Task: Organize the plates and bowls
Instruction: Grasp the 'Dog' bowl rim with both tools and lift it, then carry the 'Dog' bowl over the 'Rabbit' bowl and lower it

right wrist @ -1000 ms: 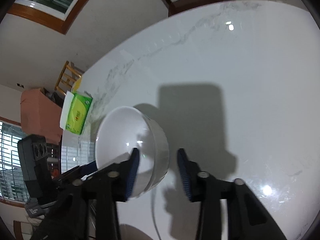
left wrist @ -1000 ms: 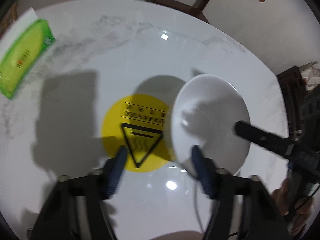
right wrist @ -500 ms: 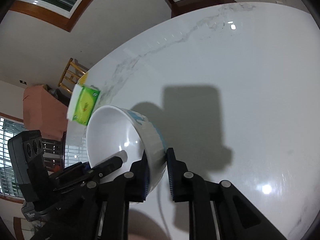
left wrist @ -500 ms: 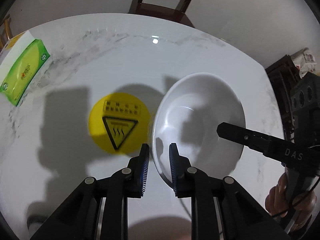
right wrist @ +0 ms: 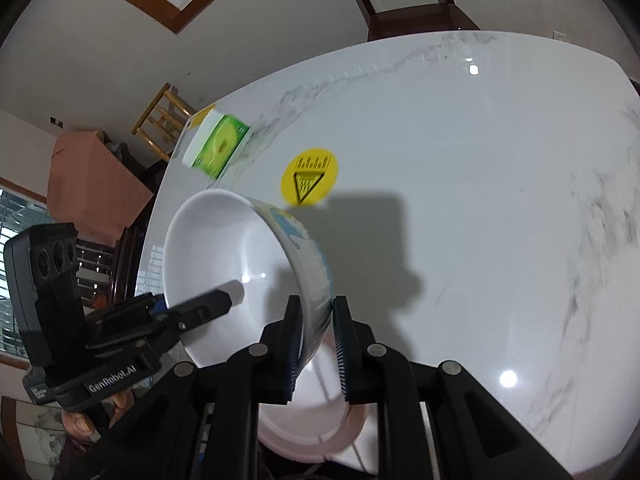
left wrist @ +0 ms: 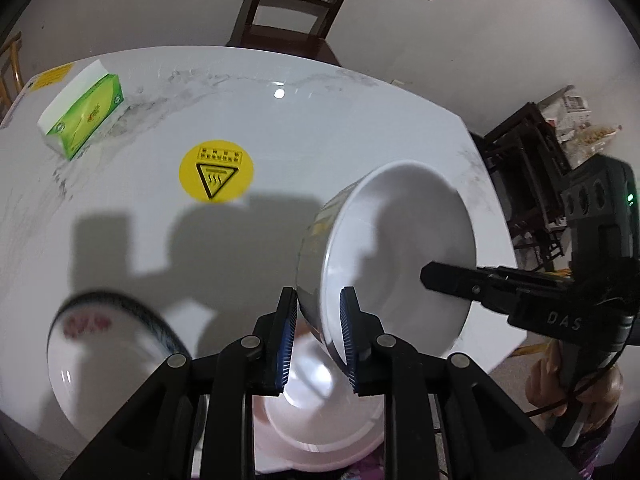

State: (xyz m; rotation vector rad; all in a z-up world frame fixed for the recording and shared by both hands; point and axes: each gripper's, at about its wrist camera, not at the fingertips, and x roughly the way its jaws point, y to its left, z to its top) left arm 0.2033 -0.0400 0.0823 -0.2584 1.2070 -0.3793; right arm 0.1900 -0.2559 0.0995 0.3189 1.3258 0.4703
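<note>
Both grippers hold one white bowl [left wrist: 396,256] with blue markings on its outer wall [right wrist: 308,252], lifted and tilted above the white marble table [left wrist: 328,128]. My left gripper [left wrist: 318,332] is shut on its near rim. My right gripper [right wrist: 318,344] is shut on the opposite rim; its finger [left wrist: 456,282] shows inside the bowl in the left wrist view. Below the bowl sits a pinkish-white plate or bowl [left wrist: 320,432], also in the right wrist view [right wrist: 316,420]. A blurred bowl with a dark rim and red print [left wrist: 104,352] lies at lower left.
A green tissue box [left wrist: 80,112] lies at the table's far left, also in the right wrist view [right wrist: 218,146]. A yellow round hot-surface sticker [left wrist: 216,174] is on the table. A wooden chair [left wrist: 292,4] stands behind the far edge. Dark furniture [left wrist: 528,184] stands to the right.
Both grippers have lifted the white bowl and drawn it back toward the near edge. The yellow sticker now lies farther away. The plate below and the dark-rimmed bowl have come into view.
</note>
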